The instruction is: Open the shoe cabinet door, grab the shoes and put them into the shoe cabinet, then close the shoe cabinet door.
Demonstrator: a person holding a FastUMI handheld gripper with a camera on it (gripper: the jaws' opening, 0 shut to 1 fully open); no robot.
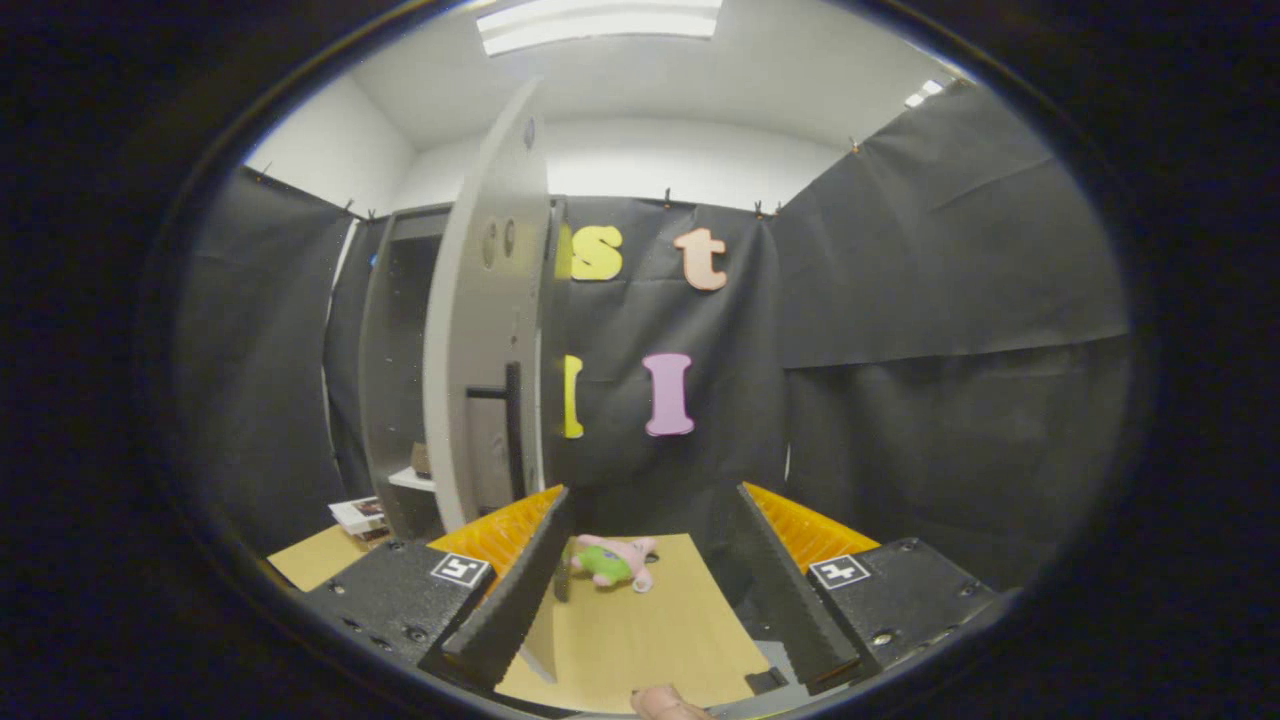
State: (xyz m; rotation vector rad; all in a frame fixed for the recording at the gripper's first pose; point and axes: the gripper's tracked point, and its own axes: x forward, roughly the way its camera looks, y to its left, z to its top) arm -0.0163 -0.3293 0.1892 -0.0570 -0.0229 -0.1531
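Shoe cabinet [400,370] stands against the black cloth wall [900,330], its grey door [485,330] swung out toward the camera so that the door's inner face and thin edge show, with a dark bar handle [512,425] low on that edge. Beside the door, the cabinet's dark interior is open, and a pale shelf [412,479] shows inside near the bottom. At the foot of the cabinet, on the side away from the door's edge, a small stack of printed papers or booklets [358,516] lies on the wooden floor board [640,630]. The gripper [655,520] is released, its two fingers spread wide and holding nothing; one finger sits close to the door's lower edge. A small pink and green shoe-like item [612,561] lies on the board just ahead, between the fingers, apart from both
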